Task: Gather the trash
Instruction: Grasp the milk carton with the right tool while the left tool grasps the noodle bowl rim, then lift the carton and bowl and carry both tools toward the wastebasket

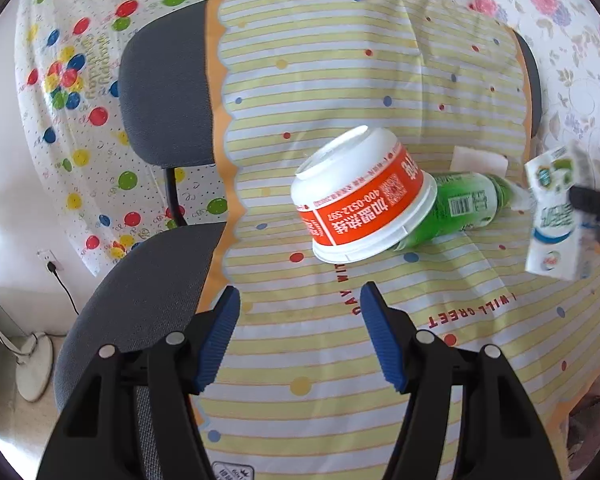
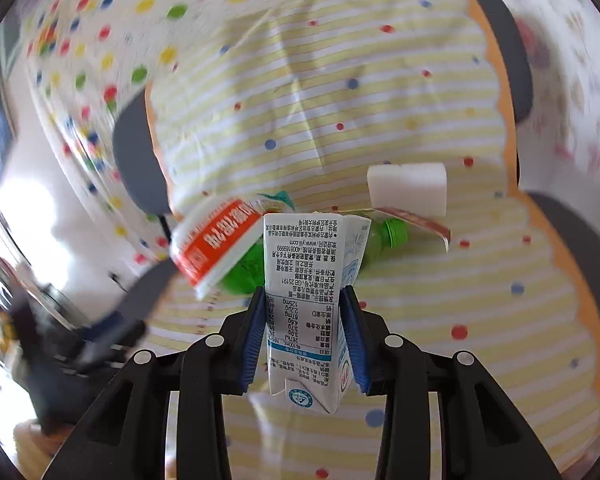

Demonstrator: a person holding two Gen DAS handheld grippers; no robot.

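On the table cloth (image 1: 340,360), the upturned bowl (image 1: 360,196) leans on the bottle (image 1: 456,206) lying to its right. The foam block (image 2: 408,188) sits behind the bottle. The carton (image 2: 312,304) is between the right gripper (image 2: 304,340) fingers, before the bottle.

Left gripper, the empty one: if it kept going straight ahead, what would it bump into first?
Most likely the overturned red-and-white bowl, which lies just ahead of the open left gripper and leans on the green bottle. Depth is hard to judge.
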